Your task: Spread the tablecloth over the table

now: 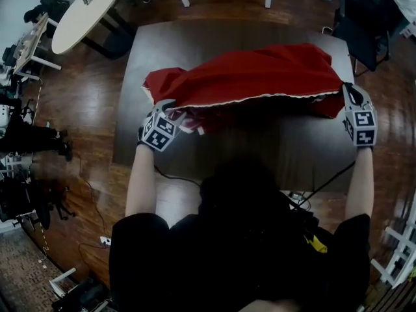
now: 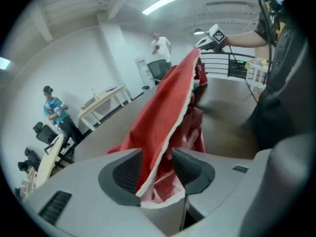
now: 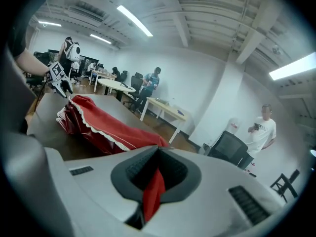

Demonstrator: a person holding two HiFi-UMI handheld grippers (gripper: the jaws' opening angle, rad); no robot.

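Note:
A red tablecloth [image 1: 260, 77] with a white trimmed edge lies bunched in a long band across the dark table [image 1: 195, 44], lifted along its near edge. My left gripper [image 1: 170, 106] is at the cloth's left end. In the left gripper view its jaws [image 2: 157, 164] stand apart, and the cloth's hem [image 2: 168, 107] hangs loose between the pads. My right gripper [image 1: 348, 91] is at the cloth's right end. In the right gripper view its jaws [image 3: 157, 169] are shut on a red fold, and the rest of the cloth [image 3: 108, 127] stretches away toward the left gripper [image 3: 59, 80].
A round white table [image 1: 84, 12] stands at the back left and a black chair [image 1: 367, 25] at the back right. Cables run over the wooden floor near my feet. People stand by desks [image 3: 165, 107] further off in the room.

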